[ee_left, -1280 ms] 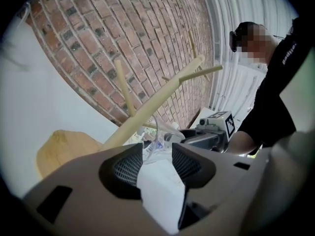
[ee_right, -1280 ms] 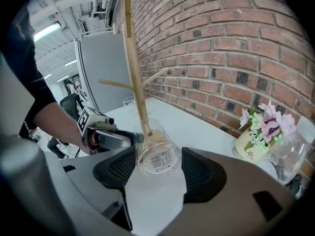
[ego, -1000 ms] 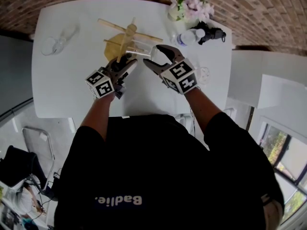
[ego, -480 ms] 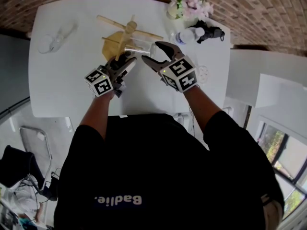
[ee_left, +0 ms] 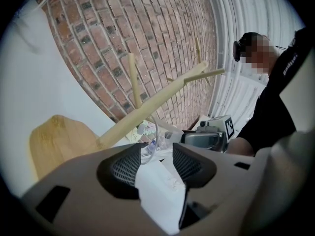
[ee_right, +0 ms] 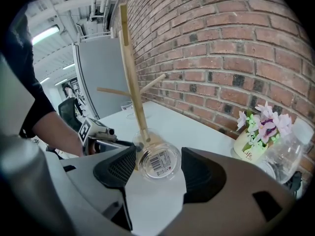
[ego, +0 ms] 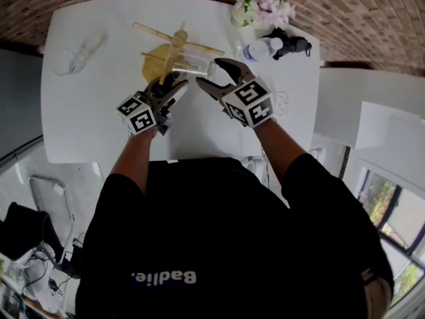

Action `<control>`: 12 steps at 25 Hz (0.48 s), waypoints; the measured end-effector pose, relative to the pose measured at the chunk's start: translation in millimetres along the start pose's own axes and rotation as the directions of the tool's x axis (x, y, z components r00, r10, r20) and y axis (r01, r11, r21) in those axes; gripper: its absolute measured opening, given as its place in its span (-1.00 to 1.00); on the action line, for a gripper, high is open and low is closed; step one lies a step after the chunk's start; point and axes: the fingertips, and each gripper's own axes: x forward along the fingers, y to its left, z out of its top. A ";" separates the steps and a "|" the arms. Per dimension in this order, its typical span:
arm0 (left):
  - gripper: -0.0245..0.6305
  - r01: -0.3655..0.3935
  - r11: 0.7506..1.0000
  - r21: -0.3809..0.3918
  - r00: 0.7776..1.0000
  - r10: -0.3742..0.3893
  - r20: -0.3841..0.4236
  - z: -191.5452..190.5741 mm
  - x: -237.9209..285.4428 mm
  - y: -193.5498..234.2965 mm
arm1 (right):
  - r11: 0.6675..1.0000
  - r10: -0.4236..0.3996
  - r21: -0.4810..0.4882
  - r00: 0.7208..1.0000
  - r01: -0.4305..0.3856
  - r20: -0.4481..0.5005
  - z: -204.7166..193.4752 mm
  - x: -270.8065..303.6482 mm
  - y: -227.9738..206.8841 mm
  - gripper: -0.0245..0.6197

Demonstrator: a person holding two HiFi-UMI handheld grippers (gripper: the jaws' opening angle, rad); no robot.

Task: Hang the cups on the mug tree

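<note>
The wooden mug tree [ego: 176, 45] stands at the middle back of the white table [ego: 99, 111]. A clear glass cup [ego: 192, 68] lies on its side against the tree's low pegs, its barcoded bottom [ee_right: 160, 163] facing the right gripper view. My left gripper [ego: 178, 82] reaches in from the left. Its jaws have just been opening, and the cup's rim [ee_left: 150, 141] sits loosely between the pads without being pinched. My right gripper [ego: 210, 74] hovers open just short of the cup, nothing touching its pads.
A second clear cup [ego: 74, 60] lies at the table's far left. At the back right stand a flower pot [ego: 255, 8], a plastic bottle [ego: 259, 50] and a black object [ego: 292, 45]. A brick wall runs behind the table.
</note>
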 end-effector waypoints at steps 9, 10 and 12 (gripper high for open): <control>-0.31 -0.016 1.000 0.011 1.000 0.016 -0.002 4.6 -2.4 0.3 | 1.000 0.014 0.001 1.000 -0.014 -0.015 1.4 -2.6 2.3 0.00; -0.30 -0.020 1.000 0.011 1.000 0.020 -0.007 5.8 -2.3 -1.1 | 1.000 0.015 0.005 1.000 -0.014 -0.011 1.0 -2.3 2.0 0.00; -0.30 -0.025 1.000 0.015 1.000 0.025 -0.013 7.4 -2.1 -3.4 | 1.000 0.015 0.012 1.000 -0.015 -0.002 -0.5 -1.5 1.0 0.00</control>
